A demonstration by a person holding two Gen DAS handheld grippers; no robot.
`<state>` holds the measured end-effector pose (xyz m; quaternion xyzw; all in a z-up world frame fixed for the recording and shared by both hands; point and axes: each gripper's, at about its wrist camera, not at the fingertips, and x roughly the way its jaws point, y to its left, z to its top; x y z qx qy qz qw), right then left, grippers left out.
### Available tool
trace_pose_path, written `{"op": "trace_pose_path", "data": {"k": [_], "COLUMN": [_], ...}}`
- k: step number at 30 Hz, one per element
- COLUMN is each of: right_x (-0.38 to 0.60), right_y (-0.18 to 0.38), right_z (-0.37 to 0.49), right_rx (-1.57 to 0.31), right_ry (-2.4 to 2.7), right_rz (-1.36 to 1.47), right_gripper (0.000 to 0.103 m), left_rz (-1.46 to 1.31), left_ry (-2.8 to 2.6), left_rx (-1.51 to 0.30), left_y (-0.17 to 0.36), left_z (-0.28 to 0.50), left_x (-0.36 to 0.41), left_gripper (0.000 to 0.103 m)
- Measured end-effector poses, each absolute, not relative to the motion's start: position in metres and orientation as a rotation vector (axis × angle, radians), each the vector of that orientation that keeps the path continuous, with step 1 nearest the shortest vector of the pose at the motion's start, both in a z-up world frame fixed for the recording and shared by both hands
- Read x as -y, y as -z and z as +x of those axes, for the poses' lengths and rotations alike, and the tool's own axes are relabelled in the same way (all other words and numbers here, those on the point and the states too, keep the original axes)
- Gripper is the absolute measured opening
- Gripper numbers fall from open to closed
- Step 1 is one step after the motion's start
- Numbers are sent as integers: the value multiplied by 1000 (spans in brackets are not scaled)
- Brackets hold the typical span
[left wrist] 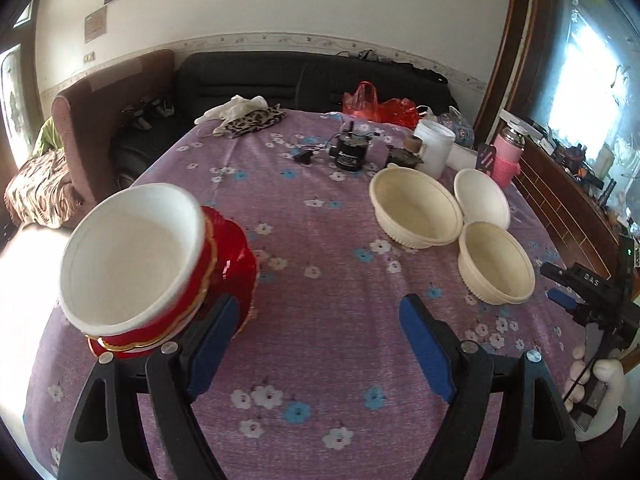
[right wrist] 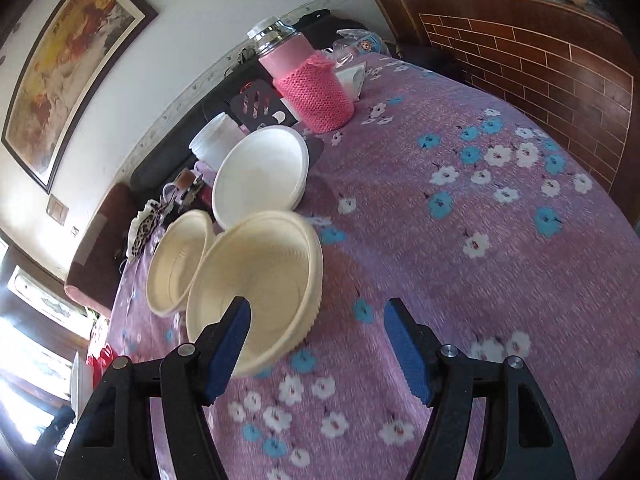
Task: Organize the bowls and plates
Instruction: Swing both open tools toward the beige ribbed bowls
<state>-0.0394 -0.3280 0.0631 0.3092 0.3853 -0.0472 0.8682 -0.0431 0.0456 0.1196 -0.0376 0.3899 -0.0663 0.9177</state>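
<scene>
A white bowl (left wrist: 128, 260) sits on a stack of red plates (left wrist: 228, 264) at the table's left edge. My left gripper (left wrist: 320, 316) is open and empty, its left finger just right of the red stack. Three cream bowls stand at the right: a large one (left wrist: 416, 212), a nearer one (left wrist: 496, 262) and a white one (left wrist: 482, 196) behind. My right gripper (right wrist: 318, 320) is open, its left finger over the rim of the nearest cream bowl (right wrist: 260, 280); the large bowl (right wrist: 180, 260) and the white bowl (right wrist: 260, 172) lie beyond. The right gripper also shows in the left wrist view (left wrist: 560, 292).
A pink knit-sleeved bottle (right wrist: 312, 84), a white tub (left wrist: 434, 146), a black motor with cables (left wrist: 348, 152), a red plastic bag (left wrist: 380, 106) and cloths (left wrist: 248, 116) crowd the far end of the purple flowered tablecloth (left wrist: 320, 240). A brick-pattern cabinet (right wrist: 540, 52) stands at the right.
</scene>
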Motion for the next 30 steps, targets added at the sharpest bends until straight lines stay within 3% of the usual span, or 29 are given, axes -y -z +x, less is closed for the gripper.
{"op": "trace_pose_path", "data": {"k": [13,22,30], "right_x": [330,328,325], "right_y": [-31,-31,-27], "right_z": [4,3,8], "right_rx": [-832,-824,-828], "right_ry": [75,59,73], "right_rz": [589,592,565], "right_gripper": [73,73,73], "left_rz": [-37,63,179], "left_ry": [201,234,191], "left_rx": [-927,-885,-813], "left_y": [-80,-61,-60], "left_z": [12,18,14], "left_x": [53,115,126], "left_gripper": [82,82,82]}}
